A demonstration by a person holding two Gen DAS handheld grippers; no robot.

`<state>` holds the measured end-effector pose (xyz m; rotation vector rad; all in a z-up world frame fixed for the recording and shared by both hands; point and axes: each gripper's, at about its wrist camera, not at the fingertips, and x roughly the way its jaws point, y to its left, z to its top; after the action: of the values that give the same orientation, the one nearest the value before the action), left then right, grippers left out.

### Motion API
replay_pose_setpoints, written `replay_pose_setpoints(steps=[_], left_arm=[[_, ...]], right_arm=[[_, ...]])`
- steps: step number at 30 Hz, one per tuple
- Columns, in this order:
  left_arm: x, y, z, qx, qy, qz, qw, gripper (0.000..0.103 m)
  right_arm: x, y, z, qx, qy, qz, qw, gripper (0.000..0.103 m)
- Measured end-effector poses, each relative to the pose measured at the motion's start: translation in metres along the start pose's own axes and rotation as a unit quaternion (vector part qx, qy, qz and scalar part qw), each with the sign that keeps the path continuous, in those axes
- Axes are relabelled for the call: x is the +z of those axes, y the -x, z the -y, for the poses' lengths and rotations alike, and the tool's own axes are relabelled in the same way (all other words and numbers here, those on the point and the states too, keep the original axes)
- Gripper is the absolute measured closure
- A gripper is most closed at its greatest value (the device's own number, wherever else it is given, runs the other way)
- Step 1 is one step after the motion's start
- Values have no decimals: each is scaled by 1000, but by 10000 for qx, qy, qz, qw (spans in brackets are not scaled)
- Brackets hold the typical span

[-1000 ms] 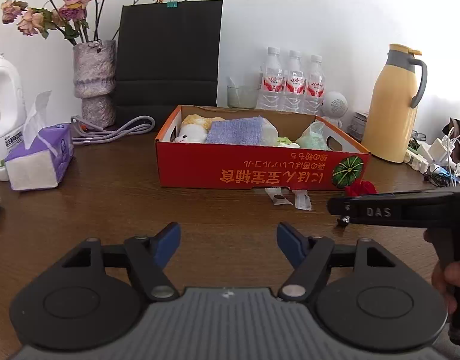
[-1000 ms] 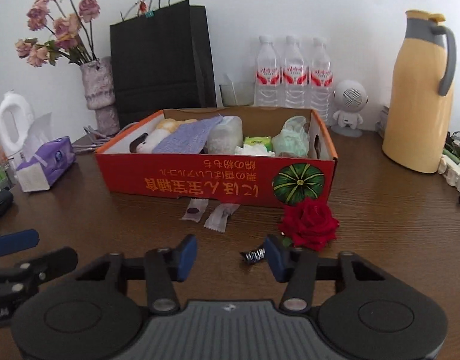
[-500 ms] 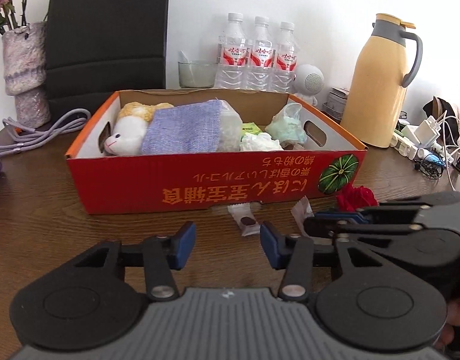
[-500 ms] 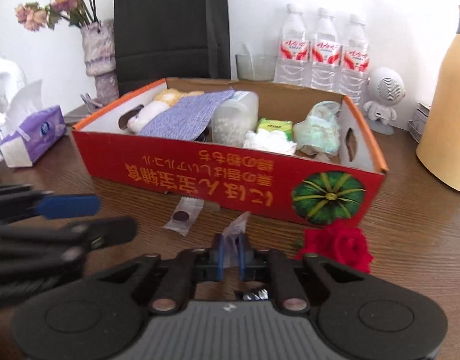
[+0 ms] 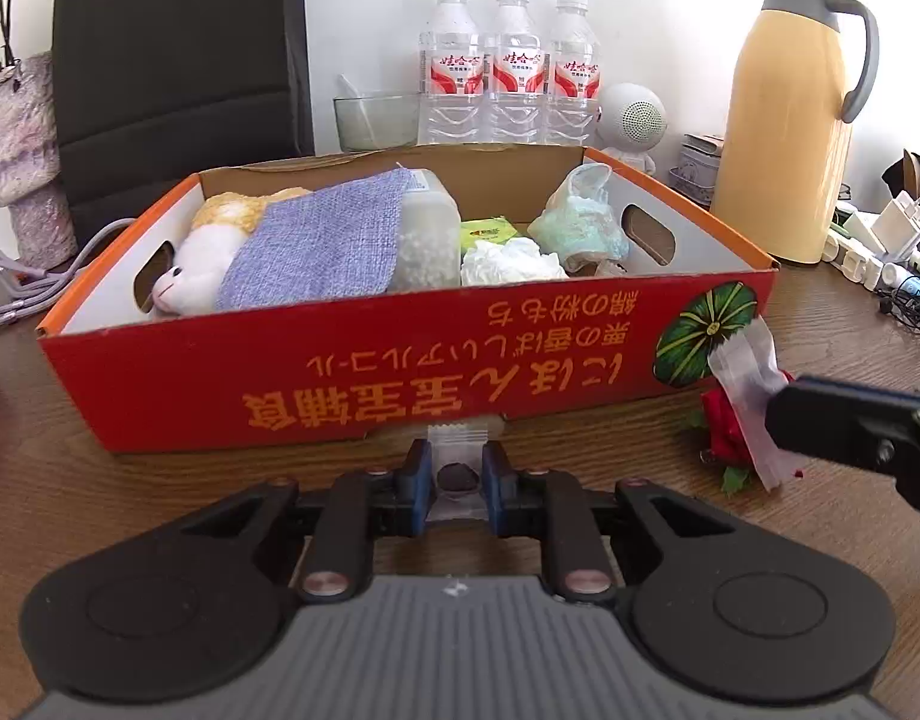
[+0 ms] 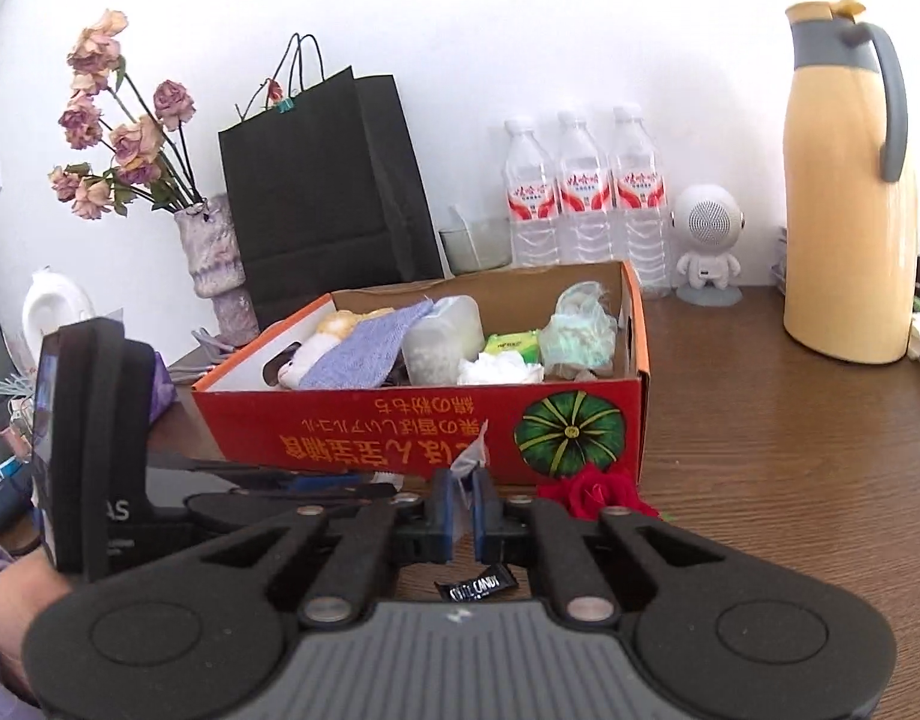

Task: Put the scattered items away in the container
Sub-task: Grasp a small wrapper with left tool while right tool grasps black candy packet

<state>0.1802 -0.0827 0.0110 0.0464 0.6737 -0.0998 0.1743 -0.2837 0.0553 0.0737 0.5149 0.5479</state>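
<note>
Here, the brown worktop [image 5: 820, 510] spreads under everything I see. On it sits the red cardboard box [image 5: 363, 378], open at the top and already packed: a white plush toy [image 5: 189, 276], a blue woven cloth [image 5: 321, 246], a clear tub [image 5: 429, 240], a green packet [image 5: 490, 231], crumpled white paper [image 5: 508, 261] and a pale green bag [image 5: 580, 222]. Behind the box stand a black paper bag [image 6: 321, 180], a yellow thermos jug [image 6: 850, 198], a vase of dried roses [image 6: 213, 252], three water bottles [image 6: 586, 192] and a small white robot-shaped speaker [image 6: 709, 240].

A red rose [image 6: 598, 489] lies on the worktop against the box's front right corner. My left jaws [image 5: 455, 480] are low at the front wall of the box and closing on a clear sweet wrapper [image 5: 456, 450] with a dark sweet inside; the blue pads [image 5: 414, 480] sit on both sides of it, and it looks to be resting on the wood. My right jaws [image 6: 460, 510] are clamped tight on a second clear wrapper [image 5: 748, 384], which sticks up from between them, raised in front of the pumpkin picture. A small black candy packet [image 6: 475, 588] lies on the worktop just beneath my right jaws.
</note>
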Motion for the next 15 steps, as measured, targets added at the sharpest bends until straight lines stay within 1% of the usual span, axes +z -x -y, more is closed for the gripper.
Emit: replay_pose_setpoints(steps=[1, 4, 6, 9, 12, 15], left_arm=[[-2, 4, 0, -6, 3, -15, 10000, 85], [-11, 25, -5, -74, 231, -10, 9997, 88], [-17, 44, -8, 9, 344, 125, 9993, 88], [-29, 75, -12, 83, 443, 343, 9984, 88], [-43, 104, -17, 234, 523, 518, 9970, 89], [-59, 135, -18, 324, 537, 747, 9952, 89]], right_arm=[[-1, -1, 0, -39, 0, 14, 10000, 98], [-4, -5, -3, -195, 101, -10, 9998, 98], [-8, -6, -8, -185, 145, -28, 9997, 98], [-10, -3, -23, -309, 382, -43, 9988, 98], [-14, 19, -40, -223, 373, 41, 9990, 99], [-29, 43, -56, -189, 243, 81, 9995, 99]])
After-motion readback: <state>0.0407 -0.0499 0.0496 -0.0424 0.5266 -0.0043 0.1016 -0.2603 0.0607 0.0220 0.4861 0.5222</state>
